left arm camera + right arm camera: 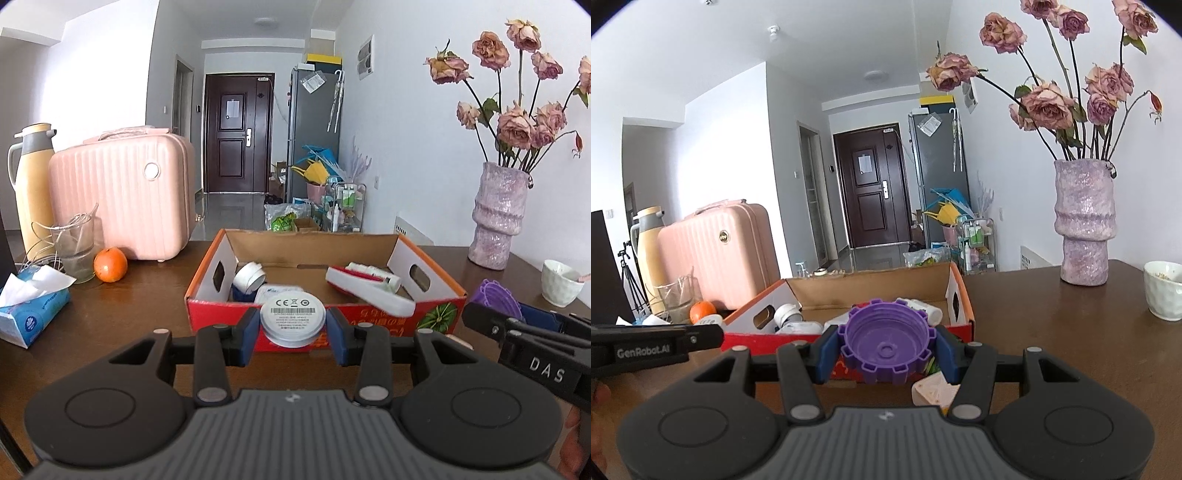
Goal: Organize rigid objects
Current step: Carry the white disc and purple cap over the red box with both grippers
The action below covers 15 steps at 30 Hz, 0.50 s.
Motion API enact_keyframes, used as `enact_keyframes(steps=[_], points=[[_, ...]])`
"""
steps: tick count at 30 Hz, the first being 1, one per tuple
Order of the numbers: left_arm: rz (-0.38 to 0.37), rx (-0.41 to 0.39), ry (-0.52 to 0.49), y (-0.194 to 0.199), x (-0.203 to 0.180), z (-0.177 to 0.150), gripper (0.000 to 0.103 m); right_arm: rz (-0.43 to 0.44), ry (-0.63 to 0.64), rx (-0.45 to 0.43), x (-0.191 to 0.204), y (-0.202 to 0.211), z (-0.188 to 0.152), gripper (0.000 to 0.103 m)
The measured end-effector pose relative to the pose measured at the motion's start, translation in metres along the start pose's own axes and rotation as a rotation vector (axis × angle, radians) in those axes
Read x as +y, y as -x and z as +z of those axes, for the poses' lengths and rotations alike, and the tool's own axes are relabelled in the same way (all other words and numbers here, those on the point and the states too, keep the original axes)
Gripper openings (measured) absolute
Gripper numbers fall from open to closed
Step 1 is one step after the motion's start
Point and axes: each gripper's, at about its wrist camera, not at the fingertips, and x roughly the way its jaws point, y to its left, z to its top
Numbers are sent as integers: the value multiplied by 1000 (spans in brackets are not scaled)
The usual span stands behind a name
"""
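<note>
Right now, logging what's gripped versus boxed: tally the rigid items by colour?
White: 4 - disc in left gripper; tape roll, lint roller, bottle in box
Purple: 1 - cap in right gripper
Total: 5

We note the right gripper (886, 354) clamped on a purple notched cap (886, 341), hollow side up, before a cardboard box (956, 291) holding white containers (788, 314). On the brown table (1052, 332): lilac vase (1084, 221) of dried roses (1049, 103), white cup (1165, 290), pink case (720, 254), orange (701, 310), thermos (648, 251).
</note>
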Motion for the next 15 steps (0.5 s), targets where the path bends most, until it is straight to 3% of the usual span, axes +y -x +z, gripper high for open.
enact_keyframes(steps=[15], points=[[20,-34,28,-25,-13,25,40,-19,5,-37,4,-28,18,53]])
